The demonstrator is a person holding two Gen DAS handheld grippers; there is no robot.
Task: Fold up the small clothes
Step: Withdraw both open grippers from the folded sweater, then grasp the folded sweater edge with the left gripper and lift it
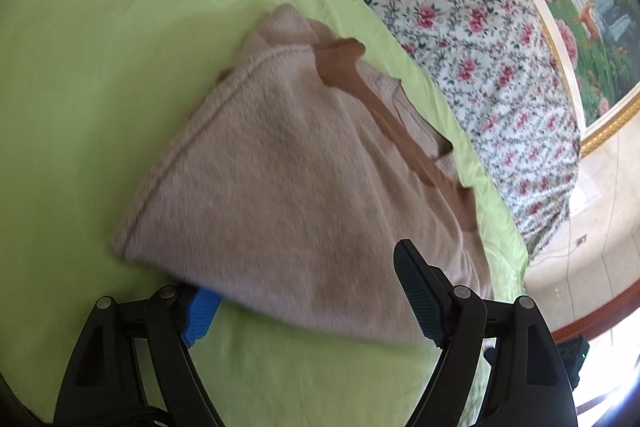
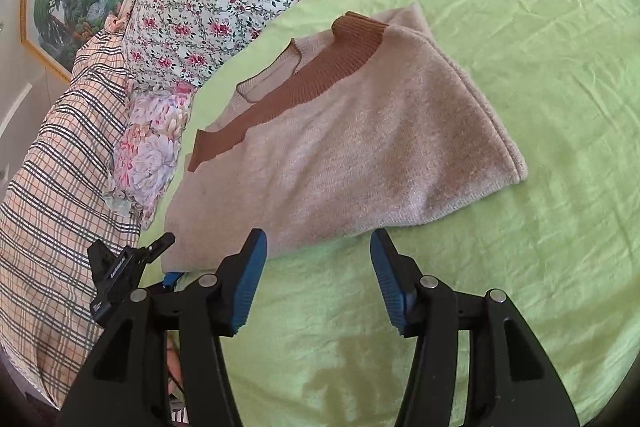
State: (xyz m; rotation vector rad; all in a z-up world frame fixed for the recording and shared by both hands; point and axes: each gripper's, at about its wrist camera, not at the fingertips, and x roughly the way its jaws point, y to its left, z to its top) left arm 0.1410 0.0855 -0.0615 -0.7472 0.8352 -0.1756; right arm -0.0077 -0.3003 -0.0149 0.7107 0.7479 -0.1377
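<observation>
A beige knitted sweater (image 1: pixel 288 163) with brown ribbed trim (image 1: pixel 352 67) lies folded on the green bed sheet (image 1: pixel 80 107). It also shows in the right wrist view (image 2: pixel 360 147). My left gripper (image 1: pixel 304 291) is open, jaws wide apart; its left blue pad (image 1: pixel 200 315) lies under the sweater's near edge and its right pad (image 1: pixel 416 291) sits over the cloth. My right gripper (image 2: pixel 316 279) is open and empty, just short of the sweater's near edge. The left gripper also shows in the right wrist view (image 2: pixel 132 267) at the sweater's left corner.
A floral quilt (image 1: pixel 460 27) is heaped along the far side of the bed. A checked cloth (image 2: pixel 52 207) and a pale floral cloth (image 2: pixel 148 147) lie to the left. A framed landscape picture (image 1: pixel 592 7) hangs on the wall behind.
</observation>
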